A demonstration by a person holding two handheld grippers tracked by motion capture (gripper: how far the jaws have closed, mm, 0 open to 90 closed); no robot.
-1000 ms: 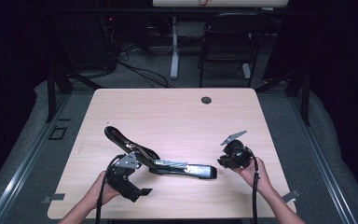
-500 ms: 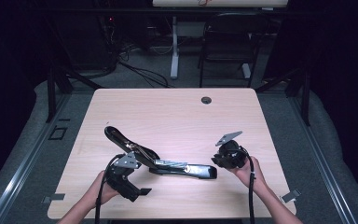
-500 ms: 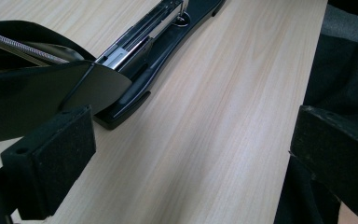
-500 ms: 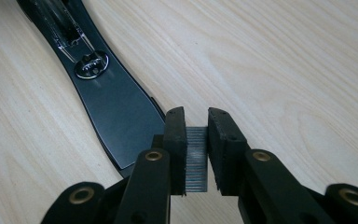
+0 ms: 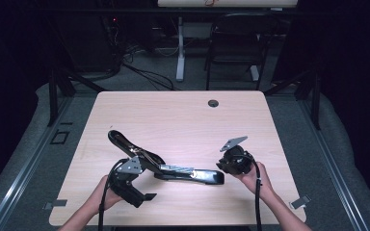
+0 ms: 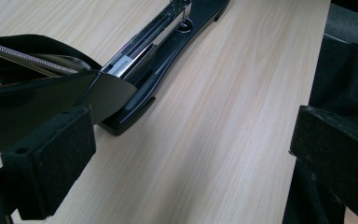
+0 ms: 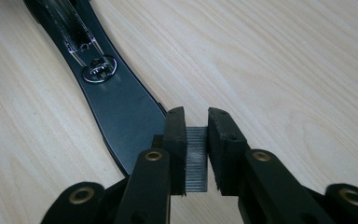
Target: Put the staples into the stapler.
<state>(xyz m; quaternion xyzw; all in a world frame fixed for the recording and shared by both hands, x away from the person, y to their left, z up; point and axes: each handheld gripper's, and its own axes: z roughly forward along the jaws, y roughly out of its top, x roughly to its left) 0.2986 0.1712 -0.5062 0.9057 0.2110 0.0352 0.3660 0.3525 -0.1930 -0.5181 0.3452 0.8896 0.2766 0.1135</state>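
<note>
Over the last sec my right gripper [image 5: 232, 161] slid a little left along the table [image 5: 173, 115], from near the right edge toward the stapler [image 5: 166, 166]; it now sits just off the tip of the stapler's base [image 7: 116, 107]. Its jaws are nearly closed, clamped on a strip of staples [image 7: 196, 158], which stands upright between the pads, same as before.

The stapler hasn't shifted: it lies near the front edge, left of centre, with its top arm [image 5: 125, 143] swung up and back and the metal staple channel [image 6: 149, 46] open.

My left gripper [image 5: 131, 185] didn't move. It's at the hinge end, jaws wide apart. One pad [image 6: 51, 172] sits right under the raised arm; can't tell if it touches. Nothing's gripped.

So the refill is staged, I reckon. Next: lift the strip over the channel and drop it in, w/ the left steadying the stapler.
</note>
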